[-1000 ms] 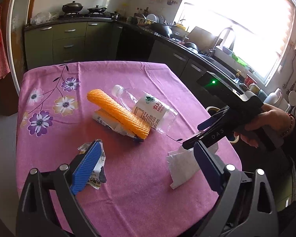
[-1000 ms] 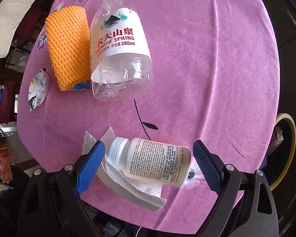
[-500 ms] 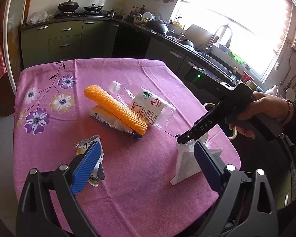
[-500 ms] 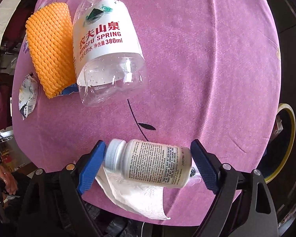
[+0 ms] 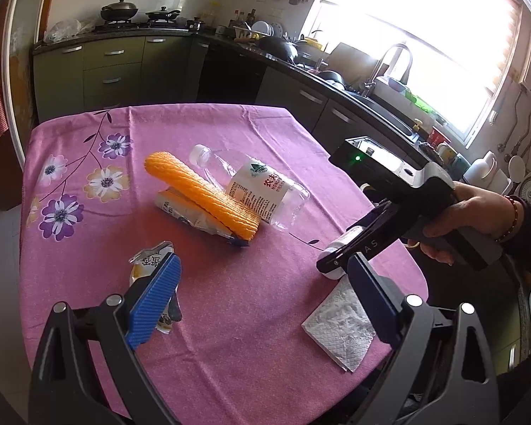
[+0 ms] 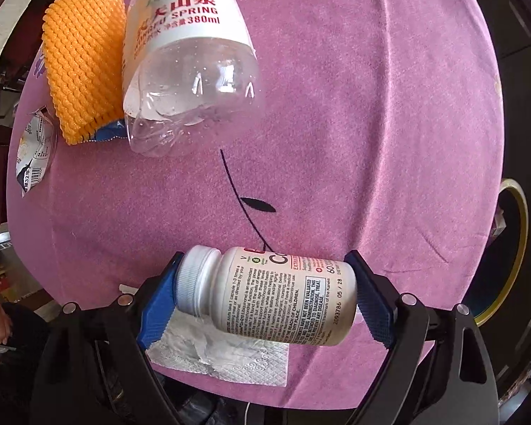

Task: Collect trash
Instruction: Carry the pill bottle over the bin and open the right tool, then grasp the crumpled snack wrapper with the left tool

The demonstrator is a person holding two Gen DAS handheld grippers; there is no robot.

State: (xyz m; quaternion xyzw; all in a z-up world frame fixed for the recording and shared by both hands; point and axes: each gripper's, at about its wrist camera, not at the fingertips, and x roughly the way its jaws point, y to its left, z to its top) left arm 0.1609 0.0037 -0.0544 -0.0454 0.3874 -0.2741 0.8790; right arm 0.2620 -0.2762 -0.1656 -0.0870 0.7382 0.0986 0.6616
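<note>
My right gripper (image 6: 265, 294) is shut end to end on a white pill bottle (image 6: 276, 294) and holds it above a white paper napkin (image 6: 223, 354) at the table's near edge. In the left wrist view the right gripper (image 5: 340, 258) holds the pill bottle (image 5: 336, 248) over the napkin (image 5: 340, 326). My left gripper (image 5: 262, 301) is open and empty above the pink cloth. A snack wrapper (image 5: 148, 265) lies by its left finger. An orange foam net (image 5: 201, 191), a clear water bottle (image 5: 255, 187) and a flat wrapper (image 5: 184, 212) lie mid-table.
The table has a pink flowered cloth (image 5: 88, 184). Kitchen counters (image 5: 336, 81) and cabinets (image 5: 106, 71) stand behind it. A round yellow-rimmed object (image 6: 509, 255) sits past the table's right edge.
My right gripper closed on the pill bottle and lifted it off the napkin, which dropped flat on the cloth. My left gripper shifted only slightly.
</note>
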